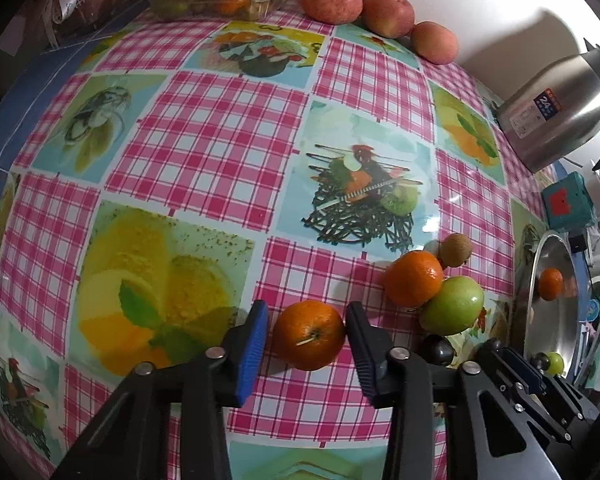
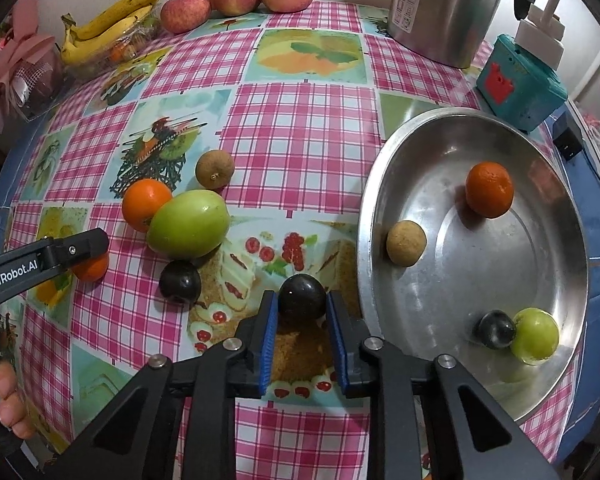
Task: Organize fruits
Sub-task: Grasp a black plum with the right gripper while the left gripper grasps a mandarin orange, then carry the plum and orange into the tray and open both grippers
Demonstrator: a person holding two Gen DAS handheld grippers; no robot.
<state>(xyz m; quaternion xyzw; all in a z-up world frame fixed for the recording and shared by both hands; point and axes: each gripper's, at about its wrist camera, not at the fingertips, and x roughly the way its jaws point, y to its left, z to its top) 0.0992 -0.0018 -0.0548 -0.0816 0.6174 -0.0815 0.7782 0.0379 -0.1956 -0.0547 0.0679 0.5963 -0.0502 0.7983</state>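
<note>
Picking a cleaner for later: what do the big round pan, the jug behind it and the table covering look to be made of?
The pan looks like bare metal, probably steel or aluminium: dull silver, scuffed, blurrily mirroring the fruit. The jug looks like brushed stainless steel with a satin sheen and a printed label. The table covering seems to be glossy printed vinyl or oilcloth, since it shows glare patches.

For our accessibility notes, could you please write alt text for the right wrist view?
The right gripper clamps a dark plum on a checked tablecloth, beside a steel pan holding a tangerine, longan, plum and green fruit.
</note>
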